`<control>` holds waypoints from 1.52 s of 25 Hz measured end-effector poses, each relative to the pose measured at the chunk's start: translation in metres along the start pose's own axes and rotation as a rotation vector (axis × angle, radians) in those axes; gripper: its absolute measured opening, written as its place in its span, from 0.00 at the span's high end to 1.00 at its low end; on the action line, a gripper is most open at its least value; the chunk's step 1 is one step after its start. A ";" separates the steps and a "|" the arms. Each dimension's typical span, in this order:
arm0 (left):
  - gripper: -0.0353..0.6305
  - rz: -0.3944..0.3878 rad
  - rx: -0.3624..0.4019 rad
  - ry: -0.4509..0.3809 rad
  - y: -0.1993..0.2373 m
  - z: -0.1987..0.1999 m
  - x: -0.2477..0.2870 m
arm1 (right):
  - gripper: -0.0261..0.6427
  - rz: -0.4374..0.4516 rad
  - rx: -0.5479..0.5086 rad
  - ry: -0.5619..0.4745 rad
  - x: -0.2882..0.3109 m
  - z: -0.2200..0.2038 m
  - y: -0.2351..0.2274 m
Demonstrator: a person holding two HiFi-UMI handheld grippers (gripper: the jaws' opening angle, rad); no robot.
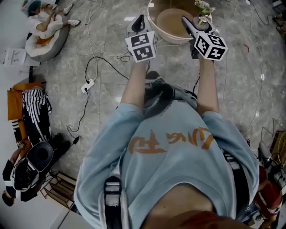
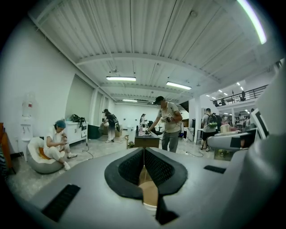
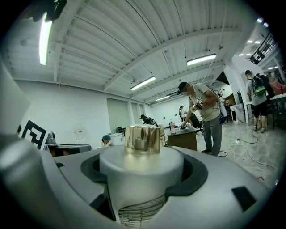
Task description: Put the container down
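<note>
My right gripper (image 3: 143, 176) is shut on a white cylindrical container (image 3: 140, 179) with a shiny gold cap (image 3: 142, 139), held upright between the dark jaws. In the head view the right gripper (image 1: 188, 23) reaches over the right rim of a beige bowl (image 1: 172, 22) with a pale edge. My left gripper (image 1: 139, 20) sits at that bowl's left rim. In the left gripper view the left gripper (image 2: 144, 162) has its ribbed pads meeting at the tips, and a tan, white-edged piece (image 2: 149, 190) sits clamped lower between them.
White flowers (image 1: 203, 6) stand beyond the bowl. Cables and a power strip (image 1: 88, 85) lie on the marble floor. A person sits on a beanbag (image 1: 44, 38) at far left. Another person (image 2: 169, 123) stands at a dark desk (image 2: 146, 141) ahead.
</note>
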State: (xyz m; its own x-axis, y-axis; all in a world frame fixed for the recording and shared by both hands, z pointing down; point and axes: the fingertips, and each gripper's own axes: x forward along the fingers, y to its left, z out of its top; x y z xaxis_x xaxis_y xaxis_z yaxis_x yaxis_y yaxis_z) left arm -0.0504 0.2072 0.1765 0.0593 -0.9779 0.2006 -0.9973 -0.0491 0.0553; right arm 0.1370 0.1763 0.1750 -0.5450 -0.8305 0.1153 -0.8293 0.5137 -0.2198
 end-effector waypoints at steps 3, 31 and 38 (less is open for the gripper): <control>0.90 0.010 0.000 0.010 0.010 -0.002 0.006 | 0.42 0.007 0.015 -0.004 0.013 -0.002 0.001; 0.90 0.029 -0.139 0.285 0.118 -0.083 0.301 | 0.42 0.014 0.046 0.268 0.308 -0.063 -0.084; 0.90 -0.013 -0.132 0.339 0.121 -0.096 0.359 | 0.42 0.001 0.051 0.324 0.350 -0.084 -0.101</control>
State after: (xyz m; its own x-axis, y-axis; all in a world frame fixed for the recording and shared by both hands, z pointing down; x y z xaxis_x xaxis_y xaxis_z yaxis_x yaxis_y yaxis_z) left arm -0.1454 -0.1305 0.3494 0.1056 -0.8531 0.5109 -0.9834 -0.0133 0.1811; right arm 0.0198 -0.1483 0.3185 -0.5635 -0.7138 0.4159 -0.8259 0.4962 -0.2675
